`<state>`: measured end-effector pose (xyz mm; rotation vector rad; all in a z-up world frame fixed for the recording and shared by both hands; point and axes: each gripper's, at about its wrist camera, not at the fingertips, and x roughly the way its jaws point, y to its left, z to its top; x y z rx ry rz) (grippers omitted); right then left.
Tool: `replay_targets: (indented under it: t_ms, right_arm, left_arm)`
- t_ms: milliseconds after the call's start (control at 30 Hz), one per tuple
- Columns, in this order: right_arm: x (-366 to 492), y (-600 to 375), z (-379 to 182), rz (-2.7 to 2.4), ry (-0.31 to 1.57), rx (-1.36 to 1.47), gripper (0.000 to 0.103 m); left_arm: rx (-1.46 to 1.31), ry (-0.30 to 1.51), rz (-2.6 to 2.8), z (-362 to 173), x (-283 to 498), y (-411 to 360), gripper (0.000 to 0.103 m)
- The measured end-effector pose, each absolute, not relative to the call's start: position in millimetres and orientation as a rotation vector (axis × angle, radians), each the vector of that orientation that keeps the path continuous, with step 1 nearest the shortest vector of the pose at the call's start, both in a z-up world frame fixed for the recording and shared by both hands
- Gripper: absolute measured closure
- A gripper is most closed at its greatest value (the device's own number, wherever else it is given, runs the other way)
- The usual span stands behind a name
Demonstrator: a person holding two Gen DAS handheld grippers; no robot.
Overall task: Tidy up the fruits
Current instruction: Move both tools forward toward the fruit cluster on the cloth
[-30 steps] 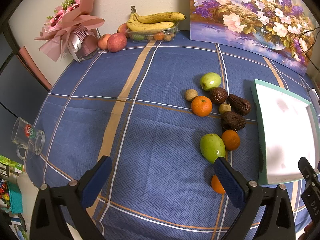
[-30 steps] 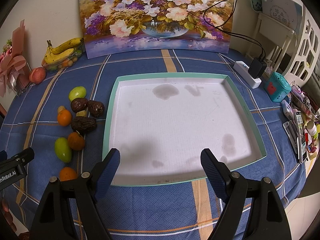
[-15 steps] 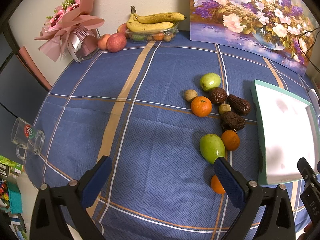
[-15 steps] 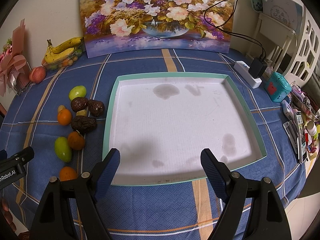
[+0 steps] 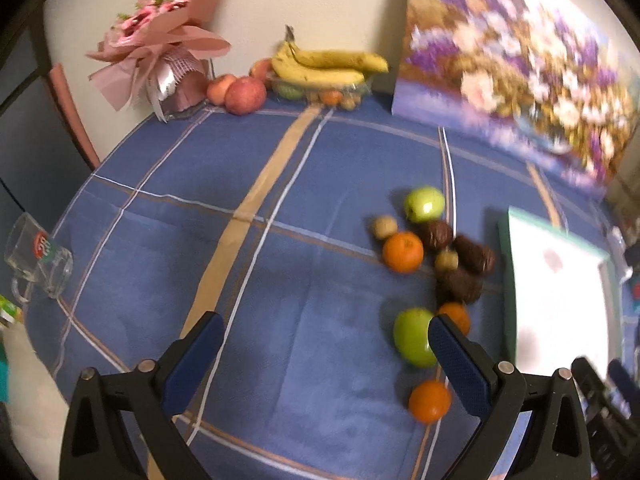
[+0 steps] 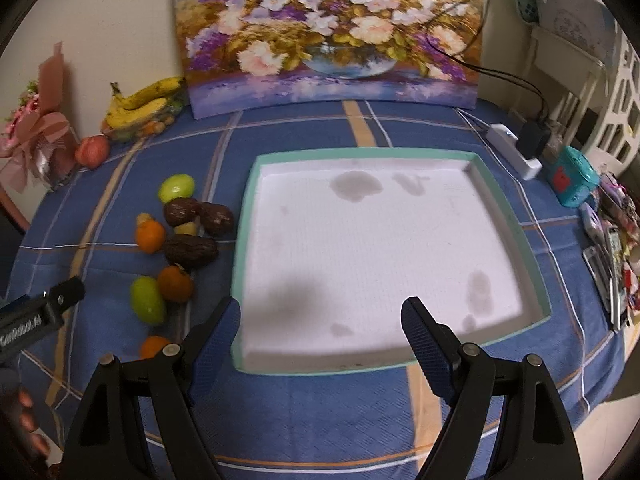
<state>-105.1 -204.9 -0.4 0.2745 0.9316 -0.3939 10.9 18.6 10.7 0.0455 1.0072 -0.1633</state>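
A: Grippers? Fruits?
B: Left gripper [image 5: 322, 334] and right gripper [image 6: 320, 320] gape apart, ribbed blue pads empty. Smooth green mango [image 5: 414, 336] just beside left's right pad; wrinkled brown fruits [image 5: 460, 286] beyond.
A: Tray?
B: Square, teal-rimmed tray [image 6: 244, 240] lies beneath right's tips.

Warm, fairly dim indoor light filled both views, and dark vignetting rounded off the corners. Fisheye bending curved the tablecloth [image 5: 280, 300] stripes toward the edges. The left wrist view was smeared by motion blur, worst on the flower painting [image 5: 520, 80] and the fruit. The right wrist view was sharper. There the white tray [image 6: 360, 240] shone brightest, with a soft dark shadow across its near left part.
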Motion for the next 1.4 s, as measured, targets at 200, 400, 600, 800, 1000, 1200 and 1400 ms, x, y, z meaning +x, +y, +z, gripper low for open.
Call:
replay_targets:
  t_ms: [200,400,600,800,1000,1200,1400]
  right_arm:
    - [-92.2,-197.7,6.2,-0.312,0.887,0.329,0.02]
    - [-79.4,-198.7,17.4,-0.263,0.847,0.38,0.02]
    - [-64.2,-205.6,26.8,-0.246,0.825,0.404,0.02]
    - [-48.5,-208.3,36.8,-0.22,0.808,0.418,0.024]
    - [-24.5,-207.2,36.1,-0.182,0.841,0.43,0.038]
    - [0.2,-205.9,20.6,-0.148,0.925,0.459,0.047]
    - [17.7,-198.5,0.8,-0.112,1.022,0.453,0.047]
  left_arm:
    - [-0.024,0.956,-0.144,13.4,21.1,27.2,0.0]
    - [-0.029,1.029,-0.229,7.7,33.6,22.4,0.0]
    - [-0.076,1.018,-0.234,12.4,46.5,20.5,0.0]
    - [-0.133,1.045,-0.241,11.4,62.9,19.1,0.001]
    - [-0.15,1.085,-0.241,4.9,79.3,10.6,0.007]
    - [-0.235,1.169,-0.229,-12.3,99.8,9.8,0.01]
    - [-0.27,1.226,-0.236,-26.0,117.1,3.3,0.018]
